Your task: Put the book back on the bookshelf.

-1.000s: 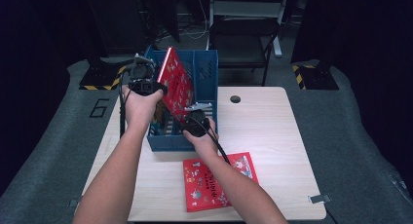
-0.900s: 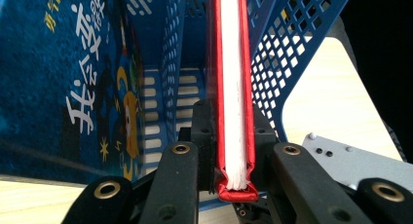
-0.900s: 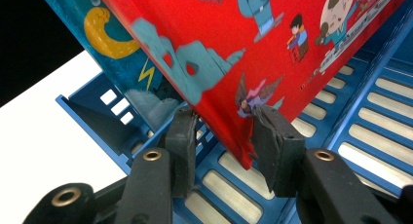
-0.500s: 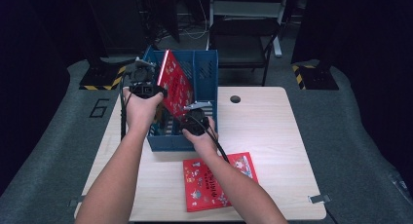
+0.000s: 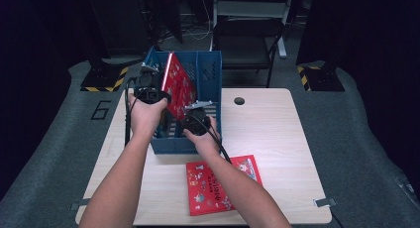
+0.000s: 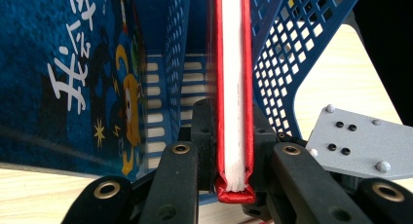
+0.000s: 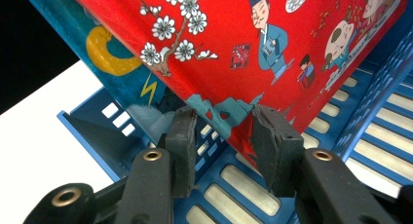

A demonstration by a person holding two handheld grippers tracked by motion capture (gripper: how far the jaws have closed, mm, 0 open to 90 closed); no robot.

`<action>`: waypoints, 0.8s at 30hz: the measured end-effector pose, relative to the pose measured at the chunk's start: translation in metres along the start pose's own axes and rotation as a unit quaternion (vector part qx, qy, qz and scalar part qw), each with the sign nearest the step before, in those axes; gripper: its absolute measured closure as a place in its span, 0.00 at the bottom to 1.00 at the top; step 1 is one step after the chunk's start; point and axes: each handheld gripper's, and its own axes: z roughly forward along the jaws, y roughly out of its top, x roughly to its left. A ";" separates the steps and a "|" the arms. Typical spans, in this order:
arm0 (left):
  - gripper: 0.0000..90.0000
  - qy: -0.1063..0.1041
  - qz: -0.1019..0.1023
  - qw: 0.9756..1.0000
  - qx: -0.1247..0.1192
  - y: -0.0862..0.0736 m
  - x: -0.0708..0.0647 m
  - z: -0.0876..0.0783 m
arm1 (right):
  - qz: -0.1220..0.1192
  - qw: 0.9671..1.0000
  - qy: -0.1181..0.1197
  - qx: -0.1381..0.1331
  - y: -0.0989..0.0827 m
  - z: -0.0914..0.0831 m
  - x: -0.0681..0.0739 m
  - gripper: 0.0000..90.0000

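Note:
A red picture book (image 5: 178,86) stands tilted in a blue mesh file rack (image 5: 210,69) at the back of the table. My left gripper (image 5: 159,96) is shut on the book's upper left edge; in the left gripper view both pads clamp the red cover and white pages (image 6: 234,87). My right gripper (image 5: 195,113) sits low at the rack's front. In the right gripper view it (image 7: 224,136) is open, with the lower corner of the book (image 7: 272,39) between its jaws and the cover facing the camera. A blue book (image 6: 73,78) stands beside the red one, also seen as the blue book (image 7: 112,53).
A second red book (image 5: 223,183) lies flat on the wooden table (image 5: 277,129) near the front edge. The table has a small round hole (image 5: 239,100) right of the rack. A dark chair (image 5: 247,39) stands behind the table.

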 end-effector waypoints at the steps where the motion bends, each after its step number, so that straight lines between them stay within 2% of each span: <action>1: 0.88 0.000 -0.001 1.000 0.000 0.000 0.000 0.001 | -0.002 1.000 0.002 0.001 0.000 0.001 0.000 0.69; 9: 0.88 -0.001 -0.008 1.000 0.005 -0.005 0.003 0.006 | 0.002 1.000 -0.002 0.006 -0.001 0.005 -0.002 0.69; 17: 0.87 0.009 -0.005 1.000 0.007 -0.007 -0.001 0.011 | 0.000 1.000 0.004 0.001 0.000 0.006 -0.001 0.69; 20: 0.88 0.015 -0.007 1.000 0.008 -0.007 -0.002 0.014 | 0.009 1.000 0.007 0.004 0.001 0.005 0.000 0.69; 24: 0.87 0.023 0.000 1.000 0.010 -0.007 -0.006 0.015 | 0.003 1.000 0.008 0.002 0.002 0.007 -0.001 0.70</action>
